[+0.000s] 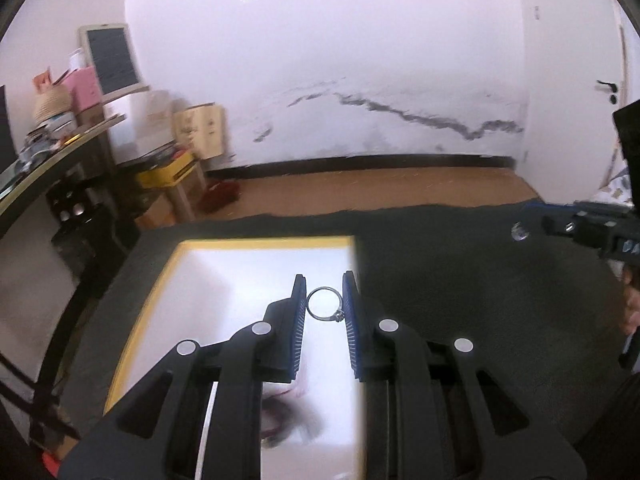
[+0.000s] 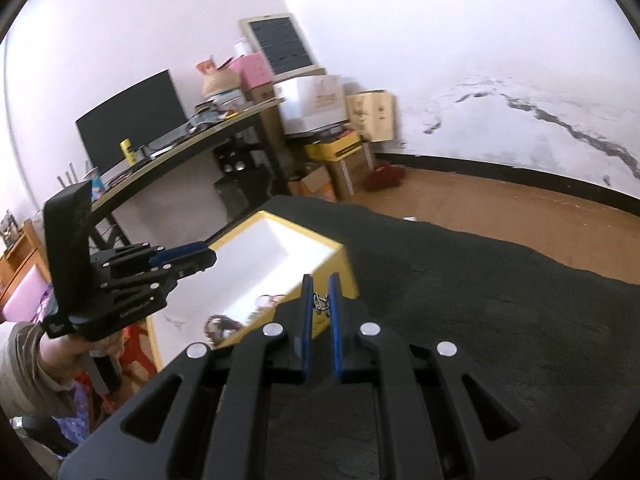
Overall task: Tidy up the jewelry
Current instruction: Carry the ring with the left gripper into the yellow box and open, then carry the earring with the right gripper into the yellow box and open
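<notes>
**A ring over the box, a second piece pinched at the right**

While the yellow box (image 1: pixel 140 320) sits open on the dark cloth (image 1: pixel 460 280) that covers the table, the left gripper (image 1: pixel 325 304) hangs above its white inside with a silver ring (image 1: pixel 325 305) pinched between the blue pads (image 1: pixel 299 320). The ring stands on edge, its small setting low and to the right, touching both pads. Down in the box, below the fingers, lie dark and pale pieces of jewelry (image 1: pixel 280 424) (too blurred to name).

From the other side, the right gripper (image 2: pixel 319 304) is held over the cloth just beside the box's near yellow wall (image 2: pixel 340 280). Its jaws stand narrow, and a small silvery metal piece (image 2: pixel 319 303) is caught between them; whether it is a clasp or an earring, I cannot tell. The same gripper shows at the right edge of the left wrist view (image 1: pixel 592 232), holding something small and shiny (image 1: pixel 519 232) at its tip, well apart from the ring.

Behind, a desk (image 2: pixel 192 148) with a black monitor (image 2: pixel 132 120) stands against the wall, with cardboard boxes (image 2: pixel 368 116) stacked next to it.
</notes>
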